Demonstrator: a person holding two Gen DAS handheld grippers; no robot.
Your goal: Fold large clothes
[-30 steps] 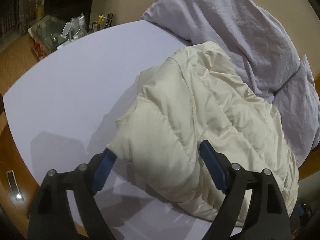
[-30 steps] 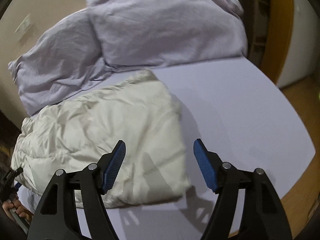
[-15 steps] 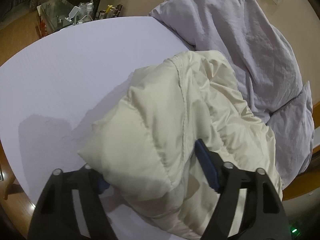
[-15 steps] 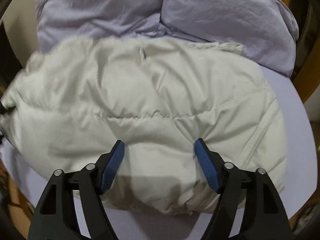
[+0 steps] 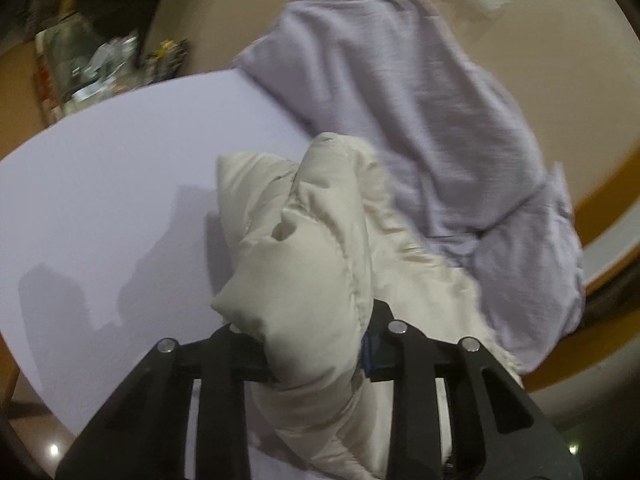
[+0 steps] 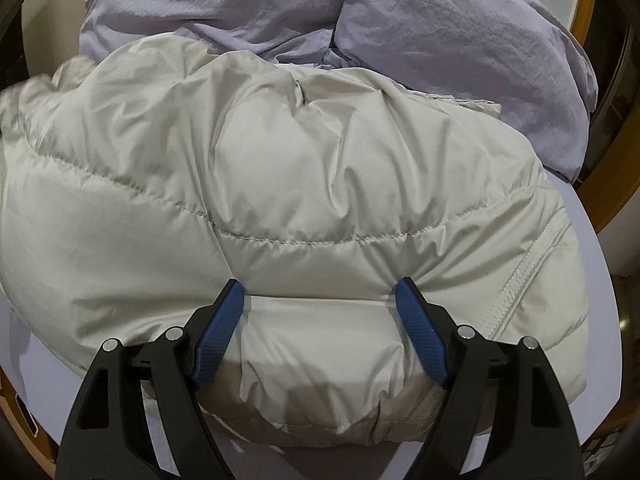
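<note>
A cream puffer jacket [image 5: 320, 216] lies on a lilac bed sheet [image 5: 120, 184]. My left gripper [image 5: 316, 344] has its jaws closing on a bunched corner of the jacket, lifted off the sheet; the fabric bulges out between the black fingers and hides most of the pads. In the right wrist view the jacket [image 6: 320, 152] fills the middle. My right gripper [image 6: 320, 292] points down at its near edge, jaws opening, with a puffy fold between the blue pads [image 6: 218, 336] that touches them at the sides without being squeezed.
A crumpled lilac duvet [image 5: 420, 120] is heaped behind the jacket against the beige wall; it also shows as the duvet [image 6: 440, 20] in the right view. A cluttered side table [image 5: 92, 68] stands beyond the bed's far corner. Wooden bed frame [image 6: 600, 184] runs along the right.
My left gripper closed on the jacket's corner and raised it, bunching the fabric. My right gripper swung in from the bare sheet over the jacket's near edge, then kept still.
</note>
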